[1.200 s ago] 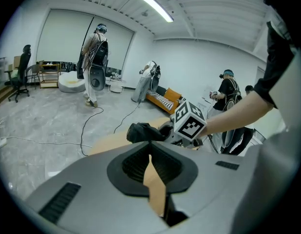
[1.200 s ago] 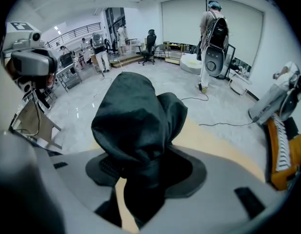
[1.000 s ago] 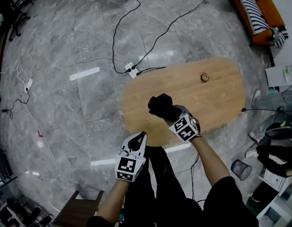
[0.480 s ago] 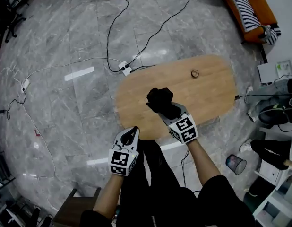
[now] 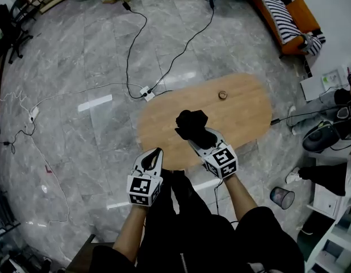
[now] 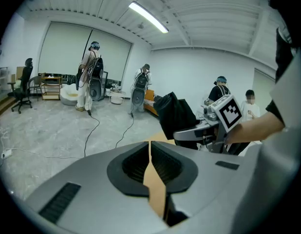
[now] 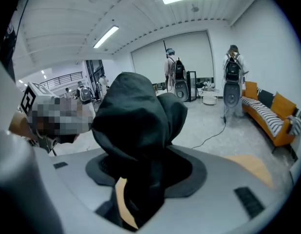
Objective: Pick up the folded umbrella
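Two cables point(image 5: 128, 56) trail beyond the table point(image 5: 243, 115). Right gripper point(image 5: 197, 134) pinches the folded umbrella point(image 5: 191, 124); left gripper point(image 5: 157, 152) has jaws pressed together, empty.

The folded umbrella point(image 5: 191, 125), black with loosely bunched fabric, shows at the head view's centre, its lower end clamped in the right gripper point(image 5: 201, 136).

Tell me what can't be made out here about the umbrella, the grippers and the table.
- Right gripper view: the folded umbrella covers the right gripper's pads, and its handle is lost in the fabric.
- Head view: the small round thing on the table is too small to identify.
- Head view: the table's near edge is partly hidden behind the left gripper and the right one.
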The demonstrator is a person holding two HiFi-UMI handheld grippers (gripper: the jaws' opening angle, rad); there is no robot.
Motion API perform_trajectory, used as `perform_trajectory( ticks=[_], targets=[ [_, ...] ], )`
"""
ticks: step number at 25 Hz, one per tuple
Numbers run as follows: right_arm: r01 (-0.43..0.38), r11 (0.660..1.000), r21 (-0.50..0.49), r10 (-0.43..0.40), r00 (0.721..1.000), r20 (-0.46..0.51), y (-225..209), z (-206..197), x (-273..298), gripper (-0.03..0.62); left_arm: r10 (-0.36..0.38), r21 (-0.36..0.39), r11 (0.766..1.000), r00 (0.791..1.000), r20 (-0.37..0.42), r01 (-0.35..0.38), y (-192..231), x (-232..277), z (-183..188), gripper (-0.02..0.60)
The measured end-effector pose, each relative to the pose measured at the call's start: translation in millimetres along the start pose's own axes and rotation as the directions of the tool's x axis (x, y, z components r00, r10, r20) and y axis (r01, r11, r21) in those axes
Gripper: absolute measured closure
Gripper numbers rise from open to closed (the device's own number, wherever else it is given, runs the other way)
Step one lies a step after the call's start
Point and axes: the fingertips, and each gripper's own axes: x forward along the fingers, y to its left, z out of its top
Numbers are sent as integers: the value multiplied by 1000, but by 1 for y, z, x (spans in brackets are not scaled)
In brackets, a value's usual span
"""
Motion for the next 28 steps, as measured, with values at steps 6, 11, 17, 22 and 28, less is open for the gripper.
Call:
perform_trajectory(
  ticks=[6, 11, 17, 22, 28],
  targets=[
    [26, 1000, -10, -24, 992, 125, 11, 54, -35, 364, -3, 38, 999, 999, 51, 2, -6, -14, 39, 557],
    [52, 999, 2, -52, 976, 214, 21, 86, -70, 364, -9, 53, 999, 997, 78, 5, -16, -28, 60, 557],
    [95, 993, 64, -111, 935, 338, 22, 125, -111, 364, -38, 104, 994, 990, 136, 24, -35, -38, 94, 557],
    [112, 991, 75, -133, 909, 395, 32, 148, -129, 364, -67, 128, 991, 979, 191, 43, -41, -40, 119, 557],
    [110, 990, 84, -136, 890, 436, 53, 154, -142, 364, -99, 136, 988, 970, 223, 70, -52, -47, 123, 557]
  ],
)
